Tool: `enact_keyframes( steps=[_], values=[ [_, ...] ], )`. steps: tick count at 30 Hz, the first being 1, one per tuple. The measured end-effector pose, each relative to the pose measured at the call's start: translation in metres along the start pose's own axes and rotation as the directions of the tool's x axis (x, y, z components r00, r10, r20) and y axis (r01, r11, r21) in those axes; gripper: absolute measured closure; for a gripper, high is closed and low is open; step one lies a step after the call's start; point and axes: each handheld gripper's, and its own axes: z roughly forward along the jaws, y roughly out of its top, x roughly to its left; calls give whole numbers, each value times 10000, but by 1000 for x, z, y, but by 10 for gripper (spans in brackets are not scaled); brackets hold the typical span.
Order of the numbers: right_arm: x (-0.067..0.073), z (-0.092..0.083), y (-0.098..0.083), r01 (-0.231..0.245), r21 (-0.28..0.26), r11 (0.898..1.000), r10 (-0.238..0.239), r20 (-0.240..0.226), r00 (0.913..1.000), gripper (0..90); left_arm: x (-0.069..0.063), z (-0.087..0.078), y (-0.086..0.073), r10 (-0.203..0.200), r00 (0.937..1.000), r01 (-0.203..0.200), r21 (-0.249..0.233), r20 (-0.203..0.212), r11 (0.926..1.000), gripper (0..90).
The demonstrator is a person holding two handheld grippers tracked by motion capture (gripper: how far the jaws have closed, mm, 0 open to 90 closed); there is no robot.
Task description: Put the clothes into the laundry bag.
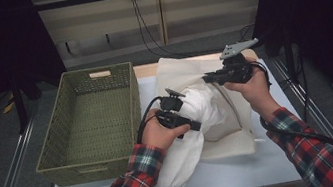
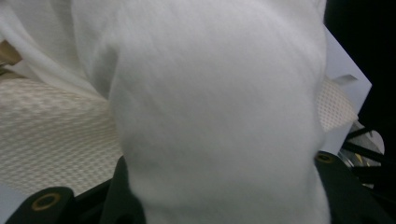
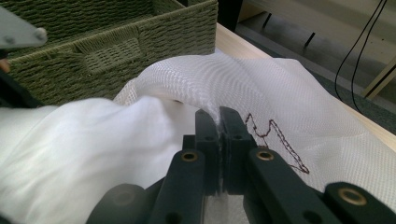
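White cloth (image 1: 194,119) is being pushed into the mesh bag (image 1: 234,136) on the counter (image 1: 248,171), clamped in the left gripper (image 1: 184,116). The bag's rim is being pinched by the right gripper (image 3: 218,116); thin mesh risks slipping free, closing the mouth.

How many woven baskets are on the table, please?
1: the green woven basket stands at the table's left side, beside the mesh laundry bag. It looks empty; none seems hidden.
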Motion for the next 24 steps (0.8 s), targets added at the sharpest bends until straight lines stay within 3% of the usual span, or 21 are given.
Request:
enact_keyframes(
  steps=[4, 5, 9, 14, 18, 20, 24],
  values=[
    [1, -3, 2, 42, 1, 10000, -42, 8, 10000, 873, 4, -3, 1, -238, 9985, 226, -263, -490, 9994, 546],
    [1, -4, 3, 52, 21, 10000, -52, 23, 10000, 873, 4, -3, 0, -431, 9975, 410, -389, -557, 9984, 546],
    [3, -5, 5, 89, -36, 10000, -89, -17, 10000, 874, 8, -4, 2, -563, 9958, 525, -537, -726, 9972, 546],
    [5, -3, 6, 65, -55, 10000, -65, 13, 10000, 874, 1, 3, 2, -229, 9985, 208, -412, -490, 9989, 545],
    [6, -1, 6, 20, -36, 10000, -20, 11, 10000, 873, -5, 7, 2, 145, 9999, -146, -261, -53, 9996, 545],
    [6, 0, 6, 62, -21, 10000, -62, -25, 10000, 874, -7, 11, 2, 502, 9987, -502, -97, -39, 9987, 545],
    [8, -1, 7, 99, -28, 9999, -99, -52, 9999, 874, -10, 18, 1, 337, 9994, -337, 37, -70, 9994, 545]
  ],
)
